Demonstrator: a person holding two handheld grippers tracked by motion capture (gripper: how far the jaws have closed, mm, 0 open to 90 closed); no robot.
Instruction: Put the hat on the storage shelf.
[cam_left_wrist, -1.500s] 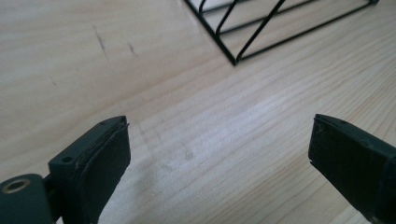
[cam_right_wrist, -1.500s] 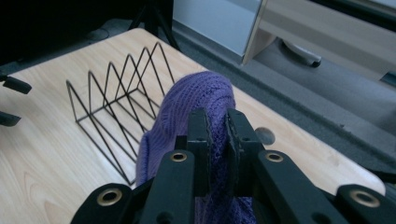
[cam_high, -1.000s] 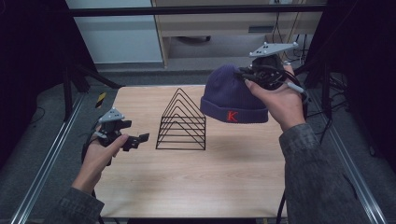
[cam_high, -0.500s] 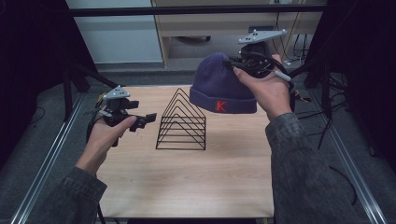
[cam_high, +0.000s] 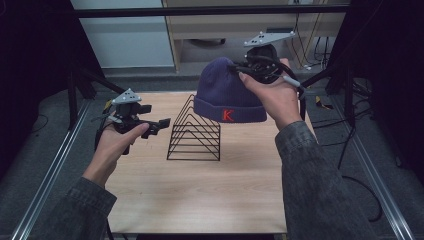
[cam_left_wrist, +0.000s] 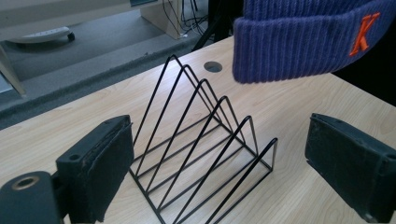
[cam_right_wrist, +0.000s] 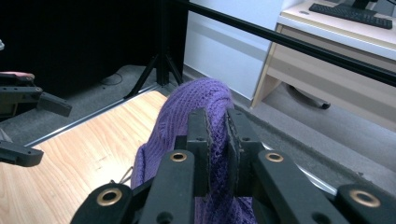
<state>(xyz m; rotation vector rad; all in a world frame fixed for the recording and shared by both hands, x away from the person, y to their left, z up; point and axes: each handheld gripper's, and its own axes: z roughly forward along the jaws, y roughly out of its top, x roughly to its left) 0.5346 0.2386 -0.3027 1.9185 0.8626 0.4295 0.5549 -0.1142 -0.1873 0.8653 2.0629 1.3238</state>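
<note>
We begin with the bench (cam_high: 200, 195), a pale wood-grain top that carries one thing, the rack (cam_high: 195, 132). The rack is black wire bent into a row of upright triangles on a rectangular base; its long axis runs away from us toward the far edge, and it stands near the middle of the bench.

Next in size is the hat (cam_high: 227, 95), a purple ribbed knit with a folded cuff and an orange letter K. It hangs in the air, clear of the bench, above and just right of the rack's far end, with its cuff lowest and its crown uppermost. In the left tool's view the cuff (cam_left_wrist: 299, 44) hangs over the far triangles without touching them.

The right tool (cam_high: 260, 67) holds the hat: its jaws are clamped tight on a fold of knit at the crown, as the right tool's view shows (cam_right_wrist: 217, 140).

The left tool (cam_high: 155, 125) hovers left of the rack, level with it and pointing at its side. Its jaws stand wide apart with nothing between them, and the rack shows through the gap.

We judge that the coming move turns on the drop from hat to rack: the hat lies up and to the right of the wires, so the right hand is nearer, and the soft cuff must settle over the stiff peaks.
</note>
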